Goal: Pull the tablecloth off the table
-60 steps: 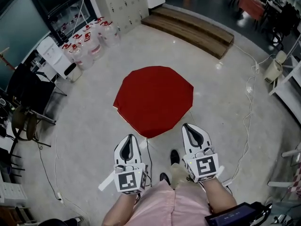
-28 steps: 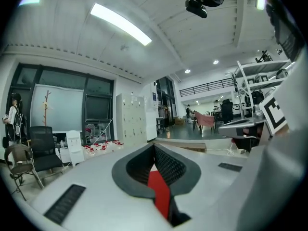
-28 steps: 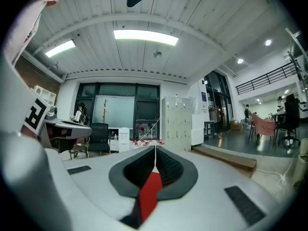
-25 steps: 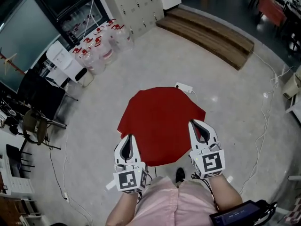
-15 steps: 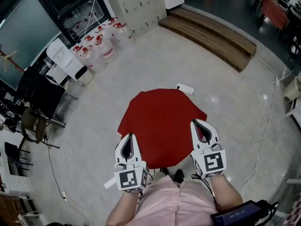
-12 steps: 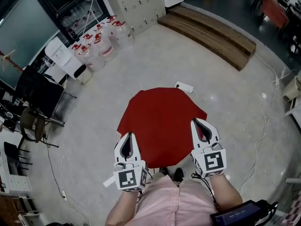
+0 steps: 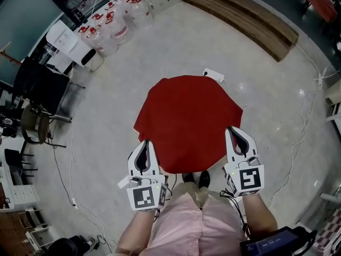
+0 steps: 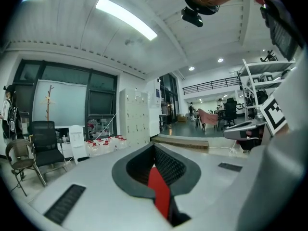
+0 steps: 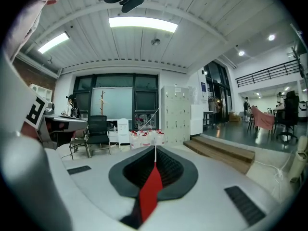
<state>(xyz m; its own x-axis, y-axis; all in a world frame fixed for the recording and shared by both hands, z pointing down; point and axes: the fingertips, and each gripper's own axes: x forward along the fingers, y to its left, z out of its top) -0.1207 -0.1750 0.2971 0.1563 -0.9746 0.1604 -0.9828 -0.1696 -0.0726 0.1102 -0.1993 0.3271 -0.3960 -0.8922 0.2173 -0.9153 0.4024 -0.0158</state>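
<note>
Left gripper view: the left claw (image 8: 154,148) has its jaws together and seems to pinch nothing; a red sliver shows through the slit below. The right claw (image 9: 155,150) is the same. In the head view both tips hover at the near hem of the red tablecloth (image 7: 186,119), which covers the whole small worktop. This looks like the approach. Next, the jaws must part and bite the hem. Bare floor (image 7: 106,121) rings the worktop, with a power strip (image 7: 213,74) at its far edge and chairs (image 7: 37,127) well apart.
</note>
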